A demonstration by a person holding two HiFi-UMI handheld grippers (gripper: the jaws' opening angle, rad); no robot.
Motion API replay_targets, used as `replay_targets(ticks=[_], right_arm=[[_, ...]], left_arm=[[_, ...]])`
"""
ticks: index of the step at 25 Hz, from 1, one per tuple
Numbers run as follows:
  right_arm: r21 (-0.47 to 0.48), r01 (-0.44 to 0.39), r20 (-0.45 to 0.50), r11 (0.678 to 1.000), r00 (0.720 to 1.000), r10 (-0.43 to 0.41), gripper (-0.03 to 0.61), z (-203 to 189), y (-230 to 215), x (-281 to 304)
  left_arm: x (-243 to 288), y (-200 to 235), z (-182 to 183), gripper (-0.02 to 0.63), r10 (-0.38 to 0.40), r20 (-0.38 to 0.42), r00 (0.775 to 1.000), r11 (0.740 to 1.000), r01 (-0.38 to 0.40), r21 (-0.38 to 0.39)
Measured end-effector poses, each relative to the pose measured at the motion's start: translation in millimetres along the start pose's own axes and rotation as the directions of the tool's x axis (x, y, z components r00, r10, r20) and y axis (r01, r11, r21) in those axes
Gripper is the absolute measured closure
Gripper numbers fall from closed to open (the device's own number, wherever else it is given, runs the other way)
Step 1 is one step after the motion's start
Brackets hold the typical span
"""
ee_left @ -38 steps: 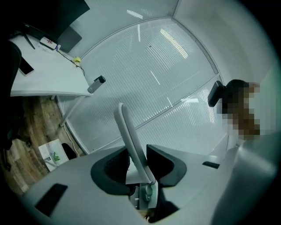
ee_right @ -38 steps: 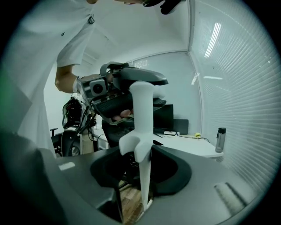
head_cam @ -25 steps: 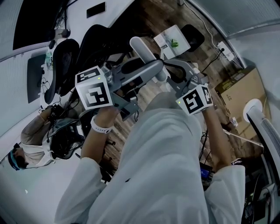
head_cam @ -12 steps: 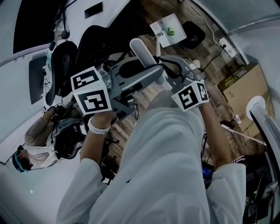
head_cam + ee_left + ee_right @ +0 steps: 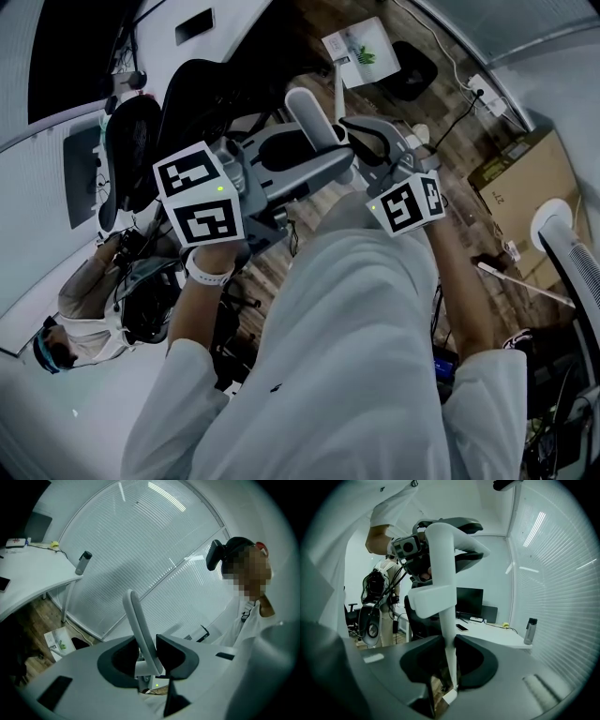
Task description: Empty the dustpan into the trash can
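Observation:
A thick white handle (image 5: pixel 309 112) rises between the two grippers. My left gripper (image 5: pixel 328 159) is shut on it, its dark pads against both sides of the handle (image 5: pixel 140 630). Below a white bracket (image 5: pixel 436 599) the handle narrows to a thin white stem (image 5: pixel 449 658), and my right gripper (image 5: pixel 452 663) is shut on that stem. The right gripper's marker cube (image 5: pixel 408 202) sits right of the handle. Farther off, a white pan (image 5: pixel 358 49) with green bits lies over the wooden floor beside a black round bin (image 5: pixel 410 71). A thin white rod (image 5: pixel 336 89) runs from the pan toward the grippers.
Another person (image 5: pixel 80 305) with gear stands at the left. Black office chairs (image 5: pixel 136 150) and a white desk (image 5: pixel 33 578) with a bottle (image 5: pixel 83 562) lie ahead on the left. A cardboard box (image 5: pixel 516 192) and a white chair (image 5: pixel 562 253) stand to the right.
The left gripper has dipped and rolled a little around the handle. The pan and bin sit slightly higher in the head view. Both grips look the same.

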State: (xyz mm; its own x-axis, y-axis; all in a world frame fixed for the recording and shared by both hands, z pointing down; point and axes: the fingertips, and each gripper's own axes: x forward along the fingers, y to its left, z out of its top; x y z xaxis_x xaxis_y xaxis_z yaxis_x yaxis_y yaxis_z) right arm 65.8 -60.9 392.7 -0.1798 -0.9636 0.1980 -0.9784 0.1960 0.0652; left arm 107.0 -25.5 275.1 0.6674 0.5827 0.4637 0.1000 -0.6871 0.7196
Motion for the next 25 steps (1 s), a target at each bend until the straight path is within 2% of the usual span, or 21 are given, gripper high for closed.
replay_targets(ticks=[8, 16, 25], right_arm=[[0.013, 0.018, 0.008, 1.000, 1.000, -0.018, 0.488, -9.6, 0.1, -6.6], [0.020, 0.035, 0.009, 0.999, 0.999, -0.035, 0.483, -16.6, 5.4, -16.4], [0.014, 0.041, 0.027, 0.999, 0.999, -0.041, 0.480, -22.8, 12.8, -22.9]], left_arm=[[13.7, -2.3, -8.2, 0.492, -0.010, -0.067, 0.998, 0.999, 0.012, 0.040], [26.5, -13.6, -25.3, 0.492, 0.001, -0.165, 0.986, 0.993, 0.019, 0.119], [30.3, -19.2, -40.5, 0.492, 0.021, -0.200, 0.979, 0.987, 0.011, 0.161]])
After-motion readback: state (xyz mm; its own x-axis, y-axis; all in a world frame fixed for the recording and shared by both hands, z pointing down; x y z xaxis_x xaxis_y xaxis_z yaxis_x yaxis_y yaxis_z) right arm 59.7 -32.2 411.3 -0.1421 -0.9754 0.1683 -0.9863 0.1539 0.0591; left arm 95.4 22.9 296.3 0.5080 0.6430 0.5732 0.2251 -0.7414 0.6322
